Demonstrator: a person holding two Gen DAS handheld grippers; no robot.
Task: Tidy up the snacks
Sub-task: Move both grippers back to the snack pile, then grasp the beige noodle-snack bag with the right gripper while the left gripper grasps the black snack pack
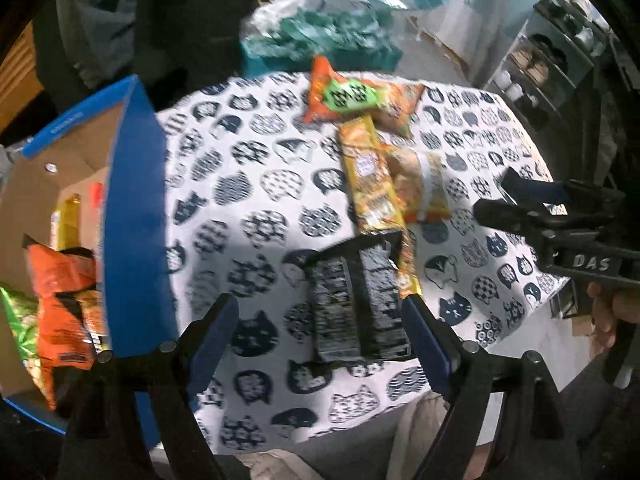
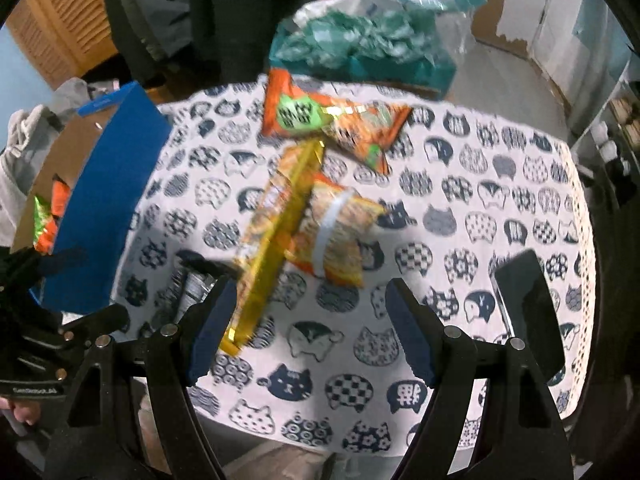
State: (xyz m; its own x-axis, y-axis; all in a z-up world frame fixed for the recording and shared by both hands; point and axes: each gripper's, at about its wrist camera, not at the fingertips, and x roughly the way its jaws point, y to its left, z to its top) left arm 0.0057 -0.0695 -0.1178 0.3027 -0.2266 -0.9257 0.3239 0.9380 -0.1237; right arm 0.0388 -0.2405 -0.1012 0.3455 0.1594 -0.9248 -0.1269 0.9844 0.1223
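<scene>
Snacks lie on a cat-print tablecloth [image 1: 248, 184]. A black snack pack [image 1: 356, 304] lies just ahead of my open left gripper [image 1: 320, 328], between its spread fingers. A long yellow pack [image 1: 370, 176] and an orange-white bag [image 1: 424, 184] lie beyond it, and an orange-green bag [image 1: 352, 96] at the far edge. My right gripper [image 2: 308, 324] is open and empty above the cloth; the yellow pack [image 2: 276, 240] runs toward its left finger. The orange-white bag [image 2: 340, 232] and orange-green bag [image 2: 328, 120] lie ahead of it.
A blue cardboard box [image 1: 136, 216] stands at the table's left, holding orange and green snack bags [image 1: 64, 300]; it also shows in the right wrist view [image 2: 104, 196]. A teal bag [image 1: 320, 36] sits beyond the table. A black phone [image 2: 528, 304] lies at the right. Shelves [image 1: 560, 52] stand far right.
</scene>
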